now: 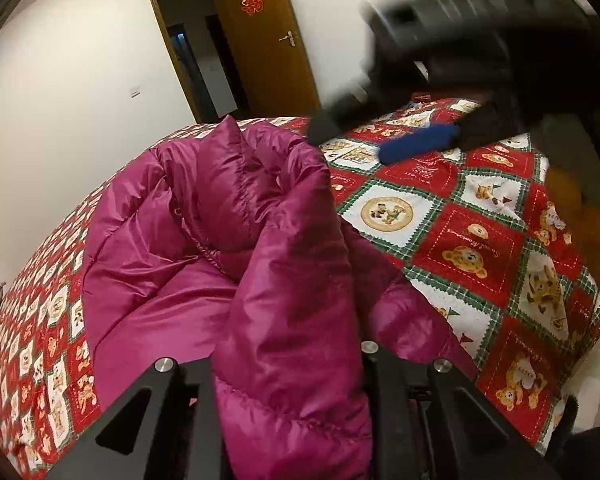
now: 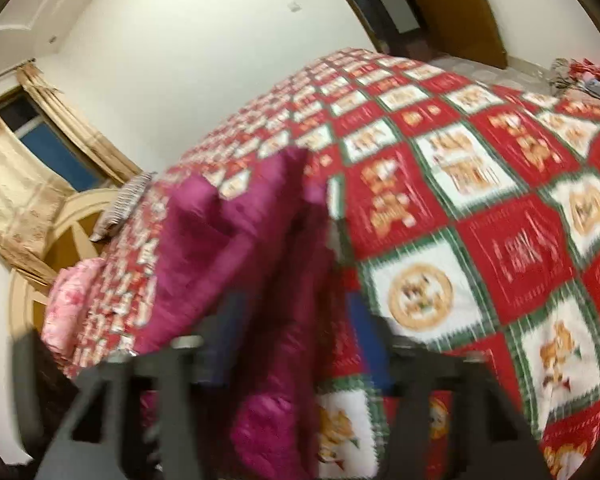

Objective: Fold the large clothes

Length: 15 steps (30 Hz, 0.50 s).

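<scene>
A magenta puffer jacket (image 1: 204,248) lies bunched on a bed with a red, white and green bear-pattern bedspread (image 1: 472,240). My left gripper (image 1: 292,360) is shut on a raised fold of the jacket, which fills the gap between its black fingers. My right gripper (image 1: 384,140) shows in the left wrist view, blurred, above the bed to the right of the jacket, with its jaws apart. In the blurred right wrist view the jacket (image 2: 260,280) hangs between the right gripper (image 2: 296,320) fingers; I cannot tell whether they grip it.
A brown wooden door (image 1: 260,40) stands open in the white far wall. A window with beige curtains (image 2: 24,184), a striped pillow (image 2: 124,204) and a pink quilt (image 2: 72,304) are at the head of the bed.
</scene>
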Motion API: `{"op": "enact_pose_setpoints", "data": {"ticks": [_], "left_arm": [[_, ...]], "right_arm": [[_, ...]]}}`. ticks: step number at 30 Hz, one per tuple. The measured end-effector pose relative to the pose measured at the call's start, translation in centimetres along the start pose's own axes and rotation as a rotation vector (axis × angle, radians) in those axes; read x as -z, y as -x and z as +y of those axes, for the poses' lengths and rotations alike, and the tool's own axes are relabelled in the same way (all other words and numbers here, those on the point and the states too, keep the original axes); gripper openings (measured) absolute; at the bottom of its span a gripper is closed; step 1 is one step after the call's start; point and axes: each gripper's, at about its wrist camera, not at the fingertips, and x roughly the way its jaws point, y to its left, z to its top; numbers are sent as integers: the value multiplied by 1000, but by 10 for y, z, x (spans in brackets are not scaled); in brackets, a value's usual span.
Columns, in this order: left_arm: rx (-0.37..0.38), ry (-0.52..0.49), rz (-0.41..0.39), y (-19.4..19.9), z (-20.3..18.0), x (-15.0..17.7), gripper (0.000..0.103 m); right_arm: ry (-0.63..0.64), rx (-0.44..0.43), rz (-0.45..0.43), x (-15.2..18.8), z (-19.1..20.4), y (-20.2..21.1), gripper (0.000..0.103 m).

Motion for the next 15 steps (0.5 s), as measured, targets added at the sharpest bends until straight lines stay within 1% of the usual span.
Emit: {"op": "enact_pose_setpoints", "data": {"ticks": [2,4,6,7,8,9,10,12,15], "left_arm": [[2,3,2,-3,-2,-1,22],[-5,-6,2,-3,-5,-1,24],[-12,-22,-1,-4,-5,-3,30],[0,-24,0,-2,-6,-3,39],[23,-25,4,2,-8,-3,52],[43,-25,6,5,-9,-2,58],[61,-28,2,11,-10,-1,66],[68,-48,-22,26,-16,1,67],[75,-90,-46,47,-30,8,67]], "right_arm": [[17,-45,29,-8,10,-6,73],[38,-68,74,-12,19,-20,73],[82,-77,124,-12,29,-37,73],[114,-63,147,-12,32,-46,71],[159,-28,174,-10,38,-57,55],[184,-3,194,-8,39,-62,32],[199,23,215,-6,39,-68,27],[206,45,235,-5,36,-74,20],[199,57,255,-5,25,-78,19]]}}
